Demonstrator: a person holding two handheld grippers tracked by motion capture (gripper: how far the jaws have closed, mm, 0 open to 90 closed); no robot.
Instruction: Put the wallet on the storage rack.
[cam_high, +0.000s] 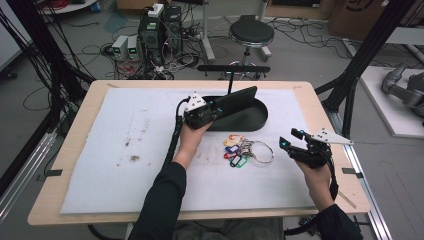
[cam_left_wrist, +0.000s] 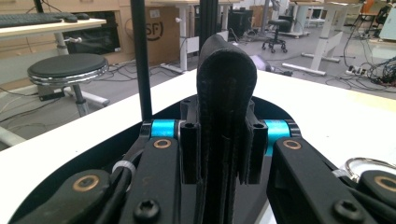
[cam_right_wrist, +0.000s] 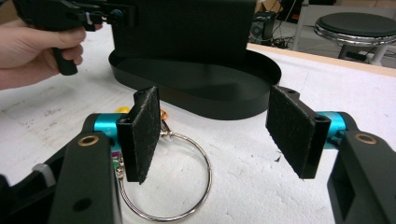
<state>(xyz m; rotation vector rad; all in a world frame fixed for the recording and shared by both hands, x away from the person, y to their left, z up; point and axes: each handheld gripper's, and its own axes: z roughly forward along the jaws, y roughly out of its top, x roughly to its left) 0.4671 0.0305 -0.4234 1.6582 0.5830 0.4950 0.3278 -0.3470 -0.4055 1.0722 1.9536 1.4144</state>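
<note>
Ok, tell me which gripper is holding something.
The left gripper: its jaws are shut on the black wallet, held upright over the black tray. The right gripper is open beside the key ring, gripping nothing.

Stool (cam_high: 251, 33) beyond table; 2 boxes (cam_high: 126, 47), perhaps power supplies.

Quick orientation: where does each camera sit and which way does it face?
High view: above the table's near edge, looking down; both forearms, left gripper, right gripper.
Left gripper view: along fingers shut on the black wallet, facing the room.
Right gripper view: between open fingers, toward the black tray; the left hand shows.
Shared: tray, wallet, key ring.
</note>
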